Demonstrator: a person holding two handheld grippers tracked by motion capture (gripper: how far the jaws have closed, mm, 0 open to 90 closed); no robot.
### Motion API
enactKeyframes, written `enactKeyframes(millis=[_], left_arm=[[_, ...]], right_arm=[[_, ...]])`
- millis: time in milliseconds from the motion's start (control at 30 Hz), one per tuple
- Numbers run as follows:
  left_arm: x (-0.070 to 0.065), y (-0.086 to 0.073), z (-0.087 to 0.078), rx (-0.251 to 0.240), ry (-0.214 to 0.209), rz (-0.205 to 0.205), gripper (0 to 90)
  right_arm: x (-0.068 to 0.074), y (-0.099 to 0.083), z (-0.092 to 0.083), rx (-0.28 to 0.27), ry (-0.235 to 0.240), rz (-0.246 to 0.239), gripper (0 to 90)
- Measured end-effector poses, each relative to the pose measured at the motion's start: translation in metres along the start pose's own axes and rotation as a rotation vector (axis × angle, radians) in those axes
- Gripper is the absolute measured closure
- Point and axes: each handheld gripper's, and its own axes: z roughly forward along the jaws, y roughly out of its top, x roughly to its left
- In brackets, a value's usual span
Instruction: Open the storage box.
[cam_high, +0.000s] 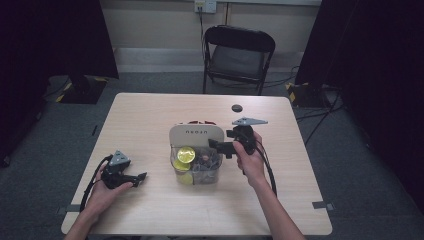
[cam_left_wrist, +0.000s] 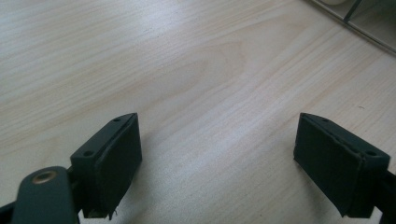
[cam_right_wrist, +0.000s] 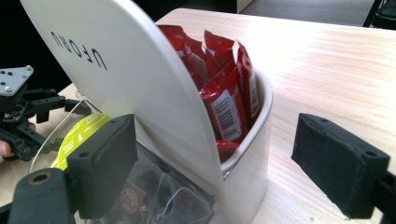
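1. The right gripper, jaws apart and straddling its end wall, hovers at the white plastic organiser at mid-table, red sachets stacked inside.
2. The left gripper rests jaws apart, empty, on the pale wooden table, well left.

**Surfaces on the table**

The table is pale wood-grain laminate, smooth with a soft sheen. The white holder looks like matt plastic. The red packets are glossy foil. The gripper pads are matt black rubber.
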Motion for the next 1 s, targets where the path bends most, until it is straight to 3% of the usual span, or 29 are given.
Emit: enactKeyframes(millis=[300,500,700,733,867,933,1000], left_arm=[[0.000,0.000,0.000,-0.001,-0.001,-0.004,15.2],[0.003,0.002,-0.005,0.002,-0.020,-0.065,19.4],[-0.002,0.008,-0.012,-0.049,-0.042,-0.105,21.0],[-0.005,0.011,-0.014,-0.068,-0.065,-0.121,21.2],[-0.014,0.021,-0.019,-0.097,-0.090,-0.107,22.6],[-0.017,0.025,-0.018,-0.066,-0.104,-0.096,24.3],[-0.020,0.027,-0.019,-0.078,-0.114,-0.075,24.3]], right_arm=[[-0.002,0.000,0.005,0.005,0.005,0.009,8.4],[-0.001,0.000,0.004,0.006,-0.002,-0.004,9.2],[-0.001,0.000,0.003,0.007,-0.004,-0.007,9.4],[-0.001,0.000,0.003,0.006,-0.003,-0.006,9.1],[-0.002,0.001,0.003,0.010,-0.002,-0.009,9.0],[-0.002,0.001,0.003,0.009,-0.002,-0.009,9.0],[-0.002,0.002,0.003,0.007,-0.002,-0.010,9.0]])
